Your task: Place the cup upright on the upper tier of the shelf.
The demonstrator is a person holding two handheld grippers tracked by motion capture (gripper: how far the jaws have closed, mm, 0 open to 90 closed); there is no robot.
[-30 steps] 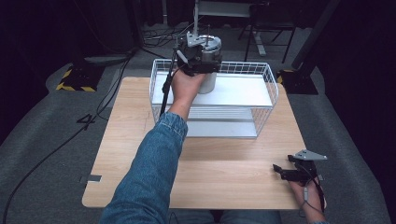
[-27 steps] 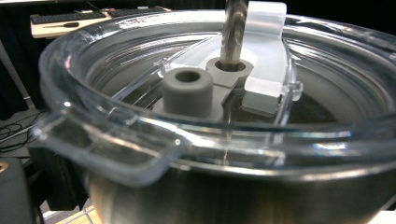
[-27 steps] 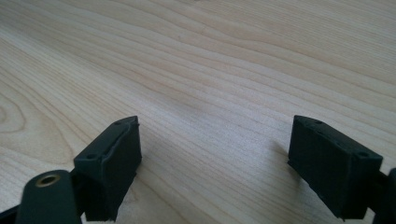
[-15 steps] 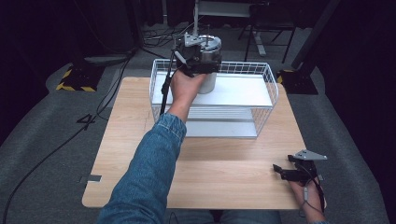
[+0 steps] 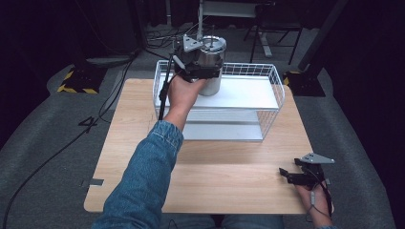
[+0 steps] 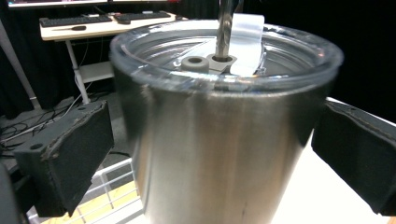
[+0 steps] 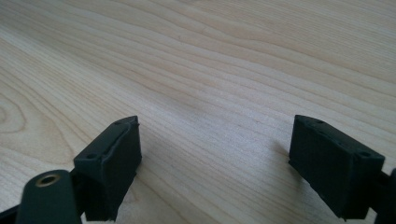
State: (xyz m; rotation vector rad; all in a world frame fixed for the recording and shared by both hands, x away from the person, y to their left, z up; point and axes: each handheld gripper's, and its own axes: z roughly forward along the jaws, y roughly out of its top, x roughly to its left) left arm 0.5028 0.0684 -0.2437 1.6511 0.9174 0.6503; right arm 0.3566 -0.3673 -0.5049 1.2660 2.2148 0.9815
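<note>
High view: light wood table (image 5: 224, 176) w/ a visible grain, sitting on grey carpet-ish floor (image 5: 43, 157). Room behind is dark, lots of cables on the floor, a yellow/black hazard-striped block (image 5: 76, 81) off the table's far left corner, some desk legs at the back. White wire basket (image 5: 272, 102) sits on the far half of the table w/ a white shelf inside. Steel tumbler (image 5: 210, 64) stands upright on that shelf, at the far left part of the basket. Left gripper (image 5: 203, 71) is right at the tumbler, arm in a denim sleeve (image 5: 143, 176) reaching in. Right gripper (image 5: 286, 174) rests low at the near right corner of the table, well apart from the basket.

Left gripper view: tumbler (image 6: 224, 140) sits between the two black jaws, clear lid on top w/ a metal straw (image 6: 226, 28) through it. Jaws are spread wide, a gap shows on each side of the cup, so not clamped, not holding anything. Behind it there's a desk w/ a keyboard (image 6: 74, 21), and the basket's white wire low down.

Right gripper view: just bare wood grain btw the jaws. Right gripper (image 7: 215, 163) is wide open, nothing in it, jaws close over the tabletop (image 7: 224, 70).

Writing/brands: can't read any on the tumbler or the gear.
</note>
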